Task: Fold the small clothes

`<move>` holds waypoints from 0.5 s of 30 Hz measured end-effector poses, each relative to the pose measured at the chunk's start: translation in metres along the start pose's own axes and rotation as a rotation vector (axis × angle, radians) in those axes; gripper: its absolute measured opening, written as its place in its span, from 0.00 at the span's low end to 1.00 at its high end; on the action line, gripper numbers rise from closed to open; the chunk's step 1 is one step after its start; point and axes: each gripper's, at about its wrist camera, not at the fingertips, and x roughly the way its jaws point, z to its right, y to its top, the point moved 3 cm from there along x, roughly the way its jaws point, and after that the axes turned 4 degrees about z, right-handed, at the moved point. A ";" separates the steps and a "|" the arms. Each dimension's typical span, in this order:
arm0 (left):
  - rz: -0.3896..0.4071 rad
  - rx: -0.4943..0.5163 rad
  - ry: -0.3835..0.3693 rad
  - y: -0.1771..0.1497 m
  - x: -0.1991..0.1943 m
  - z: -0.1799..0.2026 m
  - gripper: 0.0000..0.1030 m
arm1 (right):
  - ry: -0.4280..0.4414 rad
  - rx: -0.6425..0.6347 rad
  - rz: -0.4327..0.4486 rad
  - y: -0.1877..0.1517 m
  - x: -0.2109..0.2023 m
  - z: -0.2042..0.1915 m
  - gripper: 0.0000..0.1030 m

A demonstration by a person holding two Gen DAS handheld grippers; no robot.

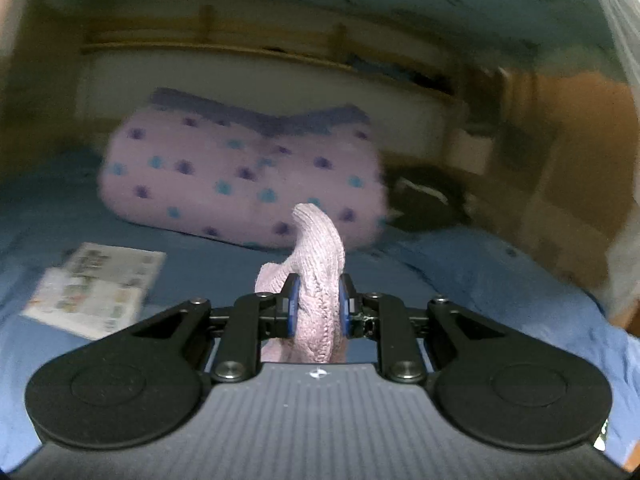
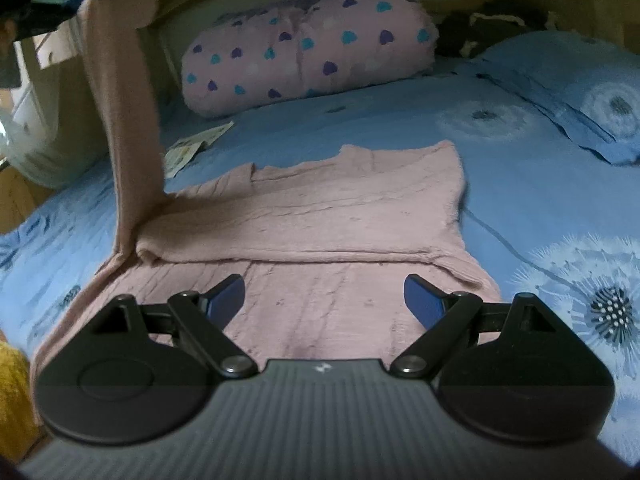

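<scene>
Overhead, left claw (image 1: 318,304) clamped on pink sweater's (image 2: 320,216) sleeve (image 1: 316,264).

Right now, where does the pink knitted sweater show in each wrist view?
Left wrist: only a bunched piece of the pink sweater shows, bottom centre, pinched in the left tool.
Right wrist: the pink sweater lies across the middle on the blue bedspread, one sleeve pulled up at left; the right tool is open above it.
Shared landmark: the heart-print pillow.
</scene>
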 end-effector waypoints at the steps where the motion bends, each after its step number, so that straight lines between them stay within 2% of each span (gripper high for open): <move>1: -0.016 0.016 -0.018 -0.008 0.011 0.014 0.22 | -0.004 0.013 0.000 0.000 -0.001 0.004 0.85; 3: -0.067 0.056 -0.046 -0.030 0.034 0.047 0.22 | -0.011 0.038 0.009 -0.001 -0.003 0.012 0.85; 8: -0.244 0.102 -0.077 -0.103 0.096 0.095 0.22 | -0.045 0.080 0.023 -0.003 -0.008 0.029 0.85; 13: -0.396 0.184 -0.135 -0.170 0.140 0.106 0.24 | -0.098 0.092 0.012 -0.007 -0.007 0.039 0.85; 15: -0.433 0.242 -0.135 -0.187 0.153 0.109 0.28 | -0.115 0.079 0.020 -0.007 -0.008 0.040 0.85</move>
